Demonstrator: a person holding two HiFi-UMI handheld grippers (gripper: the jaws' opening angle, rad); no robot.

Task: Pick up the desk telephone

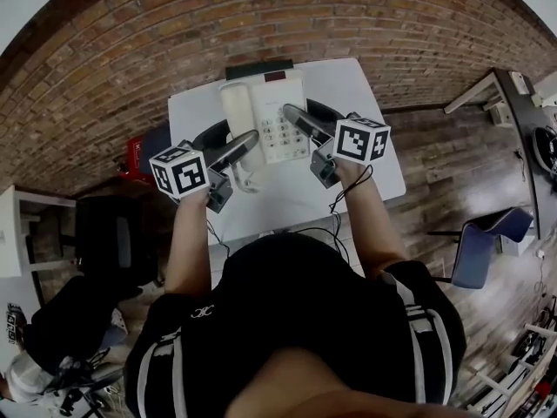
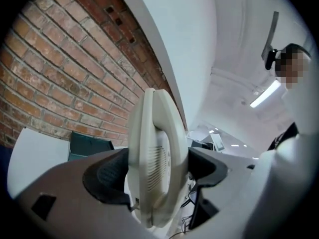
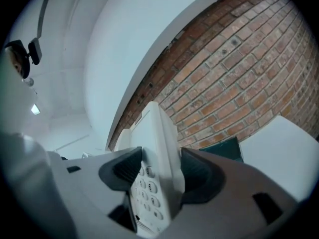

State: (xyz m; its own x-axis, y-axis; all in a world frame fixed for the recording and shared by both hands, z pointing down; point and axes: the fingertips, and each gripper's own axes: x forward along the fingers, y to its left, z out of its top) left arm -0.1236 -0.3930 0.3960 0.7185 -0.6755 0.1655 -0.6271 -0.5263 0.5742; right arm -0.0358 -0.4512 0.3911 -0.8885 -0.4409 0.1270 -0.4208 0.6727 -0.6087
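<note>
My left hand-held gripper [image 1: 244, 144] is clamped on the left, handset edge of the desk telephone [image 1: 265, 103]. My right hand-held gripper [image 1: 298, 122] is clamped on its keypad edge. The phone sits between them, over the white bench [image 1: 370, 103].

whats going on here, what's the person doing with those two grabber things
A person holds a gripper in each hand, both clamped on a white desk telephone over a white table. The left gripper has its fingers on the handset side, the right gripper on the keypad side. Whether the phone has left the table is unclear.
</note>
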